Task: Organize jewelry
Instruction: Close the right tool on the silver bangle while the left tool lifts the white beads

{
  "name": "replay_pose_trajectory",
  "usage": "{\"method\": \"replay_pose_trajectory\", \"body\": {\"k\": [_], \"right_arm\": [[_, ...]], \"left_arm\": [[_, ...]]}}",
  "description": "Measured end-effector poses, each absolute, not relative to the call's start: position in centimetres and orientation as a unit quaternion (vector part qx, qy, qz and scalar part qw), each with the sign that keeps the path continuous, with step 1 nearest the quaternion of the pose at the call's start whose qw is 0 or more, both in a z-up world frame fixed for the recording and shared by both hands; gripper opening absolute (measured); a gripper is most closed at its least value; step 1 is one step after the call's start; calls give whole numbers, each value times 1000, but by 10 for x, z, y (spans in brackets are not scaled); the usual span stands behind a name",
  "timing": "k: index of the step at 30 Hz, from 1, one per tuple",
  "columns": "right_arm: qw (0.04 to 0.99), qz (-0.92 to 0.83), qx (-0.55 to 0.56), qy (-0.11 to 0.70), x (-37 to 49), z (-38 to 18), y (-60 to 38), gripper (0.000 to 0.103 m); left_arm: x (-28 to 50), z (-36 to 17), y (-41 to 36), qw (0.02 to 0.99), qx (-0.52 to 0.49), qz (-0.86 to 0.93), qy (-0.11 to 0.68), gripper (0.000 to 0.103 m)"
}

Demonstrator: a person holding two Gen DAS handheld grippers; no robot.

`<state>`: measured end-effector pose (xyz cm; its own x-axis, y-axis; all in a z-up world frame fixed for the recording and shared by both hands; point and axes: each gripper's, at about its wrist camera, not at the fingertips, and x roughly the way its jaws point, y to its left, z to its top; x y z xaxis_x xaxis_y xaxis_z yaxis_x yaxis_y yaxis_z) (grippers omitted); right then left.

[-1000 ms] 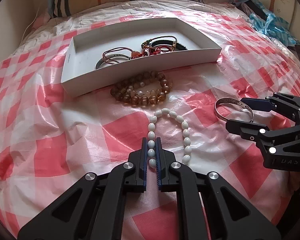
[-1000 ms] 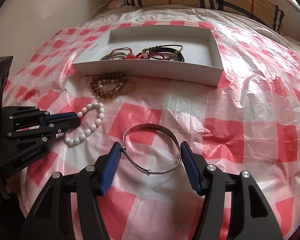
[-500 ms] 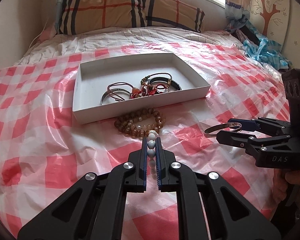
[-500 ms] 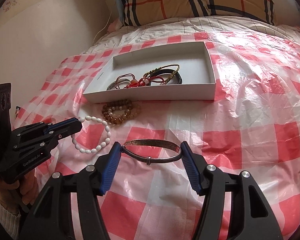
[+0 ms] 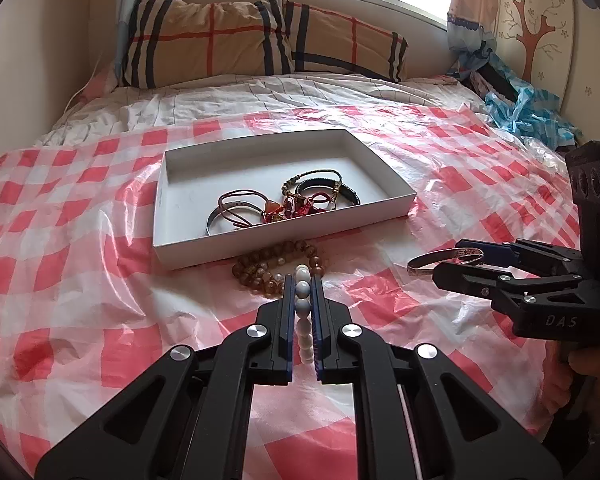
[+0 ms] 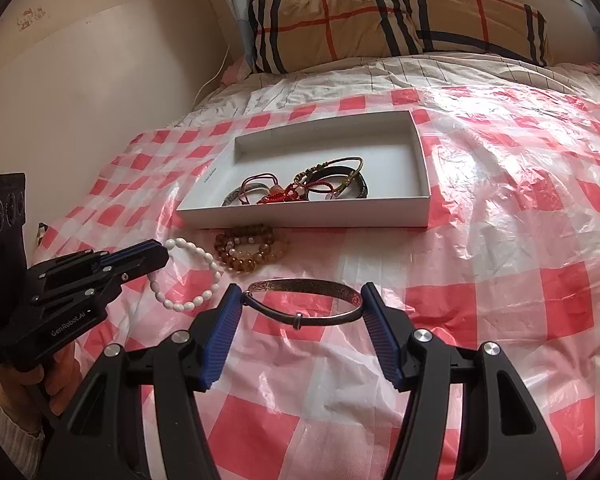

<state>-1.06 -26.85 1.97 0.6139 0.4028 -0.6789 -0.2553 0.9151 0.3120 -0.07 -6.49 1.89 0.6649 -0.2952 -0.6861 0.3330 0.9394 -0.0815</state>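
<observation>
I am holding a piece in each tool and carrying both toward the white tray (image 5: pixel 284 240), which is sitting in the centre of the frame on the red-checked plastic sheet (image 5: pixel 80 280). The left gripper (image 5: pixel 302 280) is pinched nearly closed on the white bead bracelet (image 6: pixel 188 276), whose loop is hanging off the fingertips at the left of the right wrist view. The right gripper (image 6: pixel 302 300) is standing fairly wide, with its blue pads pressing the two sides of the silver bangle (image 6: pixel 304 300) and gripping it across its width at lower centre. To do this well, I am thinking each piece should travel over the near wall of the tray and be let go onto bare floor at the rear, clear of the tangle of cords and bands (image 5: pixel 284 204) already lying there. The dangling beads could catch on the wall or on the brown bead bracelet (image 5: pixel 280 268), which is lying just in front of the tray, so I would be keeping them high. Compared with a second ago, both pieces are now hanging clear of the sheet where they were lying flat, and the views are tilting up to take in the striped pillow (image 5: pixel 260 36) and the window.
</observation>
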Motion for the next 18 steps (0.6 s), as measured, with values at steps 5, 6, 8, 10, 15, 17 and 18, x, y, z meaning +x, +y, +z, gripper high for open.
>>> {"method": "replay_pose_trajectory", "body": {"k": [5,6,8,10,15,17,18], "right_arm": [[896,185,95,392,-12,23,-269,60],[897,185,95,391,-12,23,-269,60],[898,184,96,388,-12,24,-269,60],[899,184,98,386,-12,25,-270,60],[901,182,103,379,-12,27,-272,60],[902,181,106,377,-11,28,-273,60],[903,181,107,376,-11,29,-274,60]], "left_arm": [[-2,21,-66,915,37,-166,365,7],[-3,21,-67,916,40,-165,364,7],[-3,22,-67,917,43,-164,362,7],[-3,23,-68,918,45,-163,360,7],[-4,25,-69,920,48,-161,355,7],[-4,27,-69,920,46,-163,354,7],[-4,28,-68,920,44,-164,352,7]]}}
